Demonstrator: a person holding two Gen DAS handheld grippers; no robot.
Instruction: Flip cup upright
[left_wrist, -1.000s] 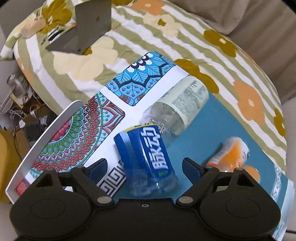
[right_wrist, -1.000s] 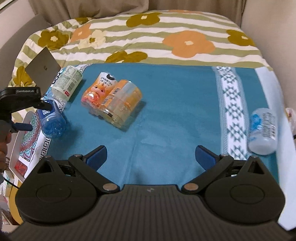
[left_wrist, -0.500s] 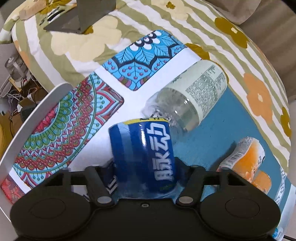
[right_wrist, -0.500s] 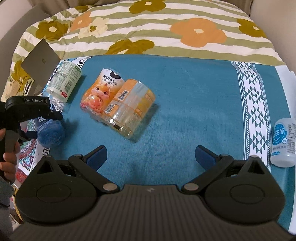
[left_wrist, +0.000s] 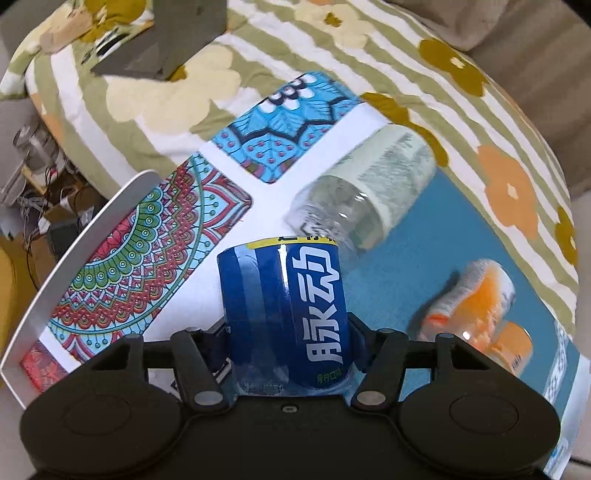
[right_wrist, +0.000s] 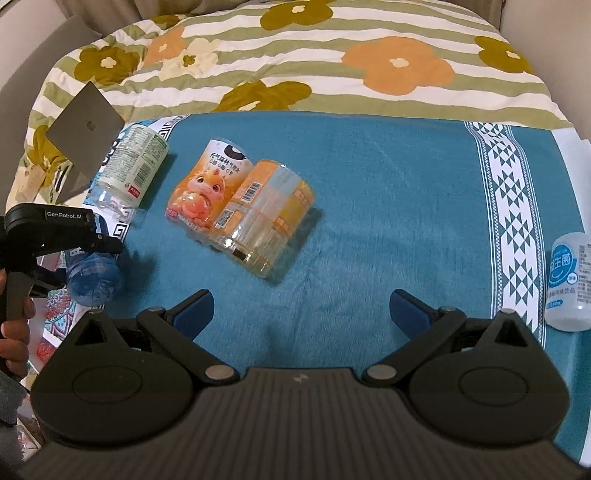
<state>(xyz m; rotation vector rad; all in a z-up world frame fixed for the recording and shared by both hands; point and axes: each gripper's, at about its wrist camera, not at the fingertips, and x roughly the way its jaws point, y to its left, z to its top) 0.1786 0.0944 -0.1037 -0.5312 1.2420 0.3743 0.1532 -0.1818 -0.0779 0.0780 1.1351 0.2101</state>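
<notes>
A blue-labelled plastic cup (left_wrist: 284, 314) with white characters sits between my left gripper's (left_wrist: 286, 354) fingers, which are shut on its lower part. In the right wrist view the same blue cup (right_wrist: 94, 275) lies on its side in the left gripper (right_wrist: 85, 254) at the far left, its clear base facing the camera. My right gripper (right_wrist: 301, 308) is open and empty above the teal cloth (right_wrist: 369, 221), well to the right of the blue cup.
A green-labelled clear cup (left_wrist: 365, 199) lies on its side just beyond the blue one. Two orange cups (right_wrist: 240, 206) lie together mid-cloth. A white cup (right_wrist: 570, 280) lies at the right edge. A grey laptop (right_wrist: 83, 136) and a white tray rim (left_wrist: 74, 243) are at the left.
My left gripper moved onto the blue cup and closed on it, then lifted it slightly. The right gripper drifted a little, still open.
</notes>
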